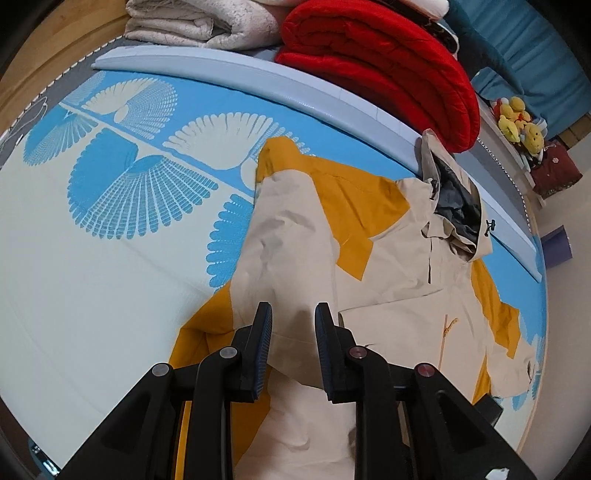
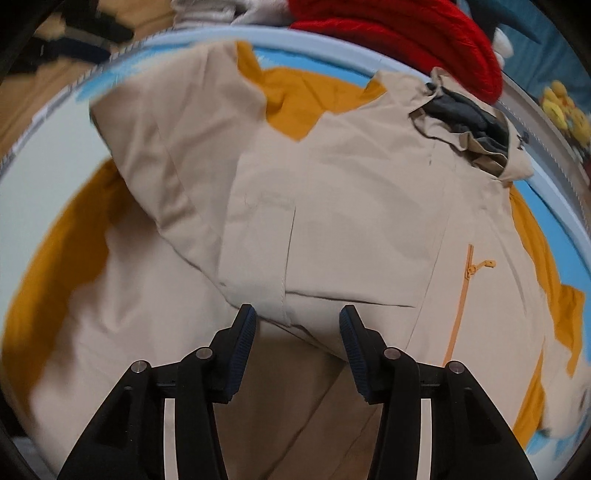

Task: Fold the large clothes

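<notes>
1. My right wrist view smears the jacket [image 2: 332,206] along its left edge;
2. The red blanket [image 2: 406,29] is cut off at the top;
3. The yellow plush toys [image 1: 521,125], far right, are too small to make out.

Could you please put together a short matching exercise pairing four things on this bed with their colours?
Things:
1. folded quilt
2. hood lining of the jacket
3. chest zip of the jacket
4. plush toys

Colours:
A. dark grey
B. yellow
C. red
D. orange

Pairs: 1-C, 2-A, 3-D, 4-B
</notes>
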### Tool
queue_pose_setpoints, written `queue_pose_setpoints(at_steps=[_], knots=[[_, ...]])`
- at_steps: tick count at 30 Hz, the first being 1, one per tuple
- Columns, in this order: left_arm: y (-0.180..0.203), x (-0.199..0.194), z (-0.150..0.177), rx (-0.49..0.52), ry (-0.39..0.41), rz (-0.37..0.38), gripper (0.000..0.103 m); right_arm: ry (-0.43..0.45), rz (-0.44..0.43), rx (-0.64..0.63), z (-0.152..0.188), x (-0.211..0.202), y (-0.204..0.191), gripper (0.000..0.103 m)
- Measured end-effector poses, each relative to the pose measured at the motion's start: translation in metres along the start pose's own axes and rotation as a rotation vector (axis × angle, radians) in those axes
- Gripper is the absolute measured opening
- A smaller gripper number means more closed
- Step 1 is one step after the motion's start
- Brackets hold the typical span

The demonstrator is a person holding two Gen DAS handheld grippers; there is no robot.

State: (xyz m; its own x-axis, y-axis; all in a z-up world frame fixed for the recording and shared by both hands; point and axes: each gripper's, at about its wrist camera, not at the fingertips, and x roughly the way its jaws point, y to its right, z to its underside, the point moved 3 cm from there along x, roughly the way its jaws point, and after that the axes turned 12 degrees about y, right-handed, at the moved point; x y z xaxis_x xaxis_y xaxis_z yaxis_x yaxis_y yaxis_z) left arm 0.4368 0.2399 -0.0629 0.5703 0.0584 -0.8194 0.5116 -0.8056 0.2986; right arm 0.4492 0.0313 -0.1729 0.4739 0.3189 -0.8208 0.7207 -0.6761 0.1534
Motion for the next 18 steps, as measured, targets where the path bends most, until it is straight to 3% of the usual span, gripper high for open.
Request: queue_pose_setpoints(at_steps=[4,7,9,14,18], knots=[[0.001,0.001,-0.002,-0.014,-0.001,0.005,0.020,-0.010,0.029,-0.057,0.006,0.002,-0.002,0.048],[0.006,0.002,0.001,-0.014,-0.004,0.006,0.020,0.001,0.023,-0.040,0.004,-0.002,0.001,0.027],[0.010,0.002,0.001,-0.017,-0.007,0.016,0.020,0.017,0.011,-0.015,0.000,-0.007,0.004,0.007],[0.020,-0.002,0.000,-0.015,0.007,0.030,0.020,0.129,-0.045,0.189,-0.020,-0.031,0.028,0.002],[0.022,0.000,0.000,-0.022,0.008,0.027,0.020,0.247,-0.033,0.424,-0.030,-0.059,0.065,0.002]])
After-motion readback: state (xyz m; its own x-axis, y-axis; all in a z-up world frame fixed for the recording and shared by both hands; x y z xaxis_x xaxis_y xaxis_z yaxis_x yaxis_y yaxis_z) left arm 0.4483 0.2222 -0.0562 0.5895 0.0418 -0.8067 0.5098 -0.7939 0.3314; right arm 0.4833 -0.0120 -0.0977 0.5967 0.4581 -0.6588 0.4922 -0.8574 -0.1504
